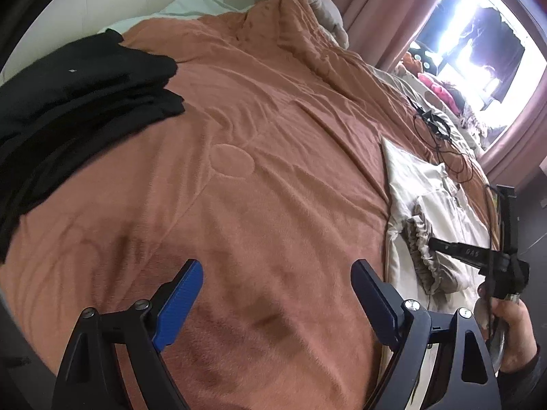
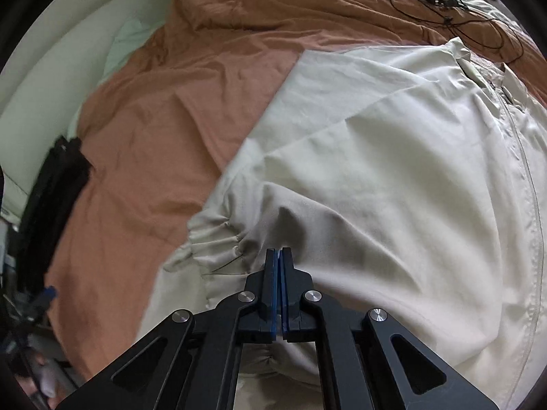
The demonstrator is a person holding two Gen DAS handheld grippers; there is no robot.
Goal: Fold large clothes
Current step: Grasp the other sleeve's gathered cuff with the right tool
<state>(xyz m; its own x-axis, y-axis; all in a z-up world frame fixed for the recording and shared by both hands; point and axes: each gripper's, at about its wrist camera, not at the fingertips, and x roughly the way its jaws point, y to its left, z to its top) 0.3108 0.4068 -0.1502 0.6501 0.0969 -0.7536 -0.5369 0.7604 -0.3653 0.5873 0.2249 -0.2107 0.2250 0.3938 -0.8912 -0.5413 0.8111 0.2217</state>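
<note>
Right gripper point(image 2: 280, 251) jaws pressed together at the cream jacket point(image 2: 376, 171) hem, grip on cloth unclear; left gripper point(image 1: 277, 273) spread over blanket point(image 1: 256, 136); hem may slip if lifted.

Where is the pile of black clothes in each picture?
Left wrist view: the black clothes lie at the far left, on the orange blanket.
Right wrist view: the pile hangs at the left edge, beside the blanket.
Shared landmark: the cream jacket.
</note>
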